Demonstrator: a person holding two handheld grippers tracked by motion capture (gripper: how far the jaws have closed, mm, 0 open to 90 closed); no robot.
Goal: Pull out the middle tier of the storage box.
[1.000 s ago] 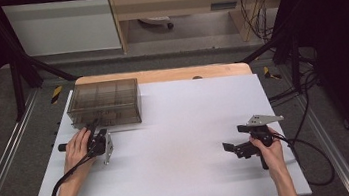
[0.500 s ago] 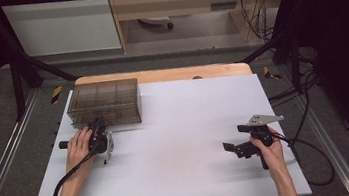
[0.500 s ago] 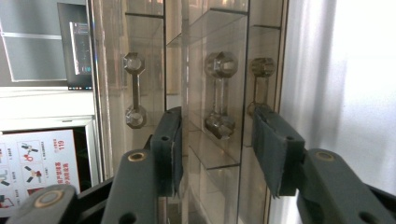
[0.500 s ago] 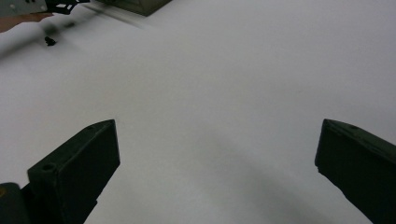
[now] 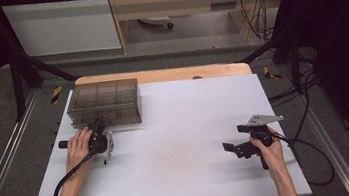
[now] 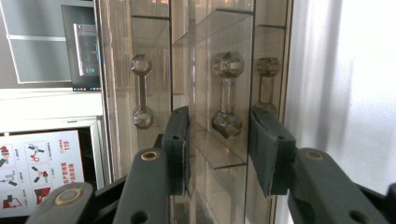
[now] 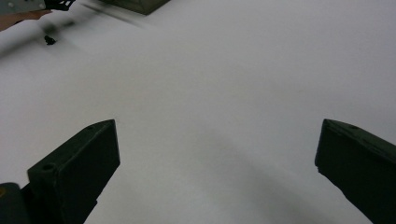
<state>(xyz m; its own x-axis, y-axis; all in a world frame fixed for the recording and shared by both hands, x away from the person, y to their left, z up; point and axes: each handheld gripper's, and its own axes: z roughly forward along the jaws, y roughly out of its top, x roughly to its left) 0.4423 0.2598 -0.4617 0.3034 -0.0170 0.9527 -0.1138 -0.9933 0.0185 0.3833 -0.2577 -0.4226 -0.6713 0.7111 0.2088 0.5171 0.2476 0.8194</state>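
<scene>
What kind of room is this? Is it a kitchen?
Not a kitchen; probably a lab or workshop. A white table stands inside a black metal frame, loose cables trail over the floor, and a person works a left gripper at a clear drawer box.

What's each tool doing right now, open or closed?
Left tool: open, jaws either side of a drawer handle on the clear drawer box, not yet closed on it.
Right tool: open, holding nothing, over the white table.

White-topped table (image 5: 178,143) with a wooden far edge, smoky clear drawer box (image 5: 105,103) at its far-left corner
</scene>
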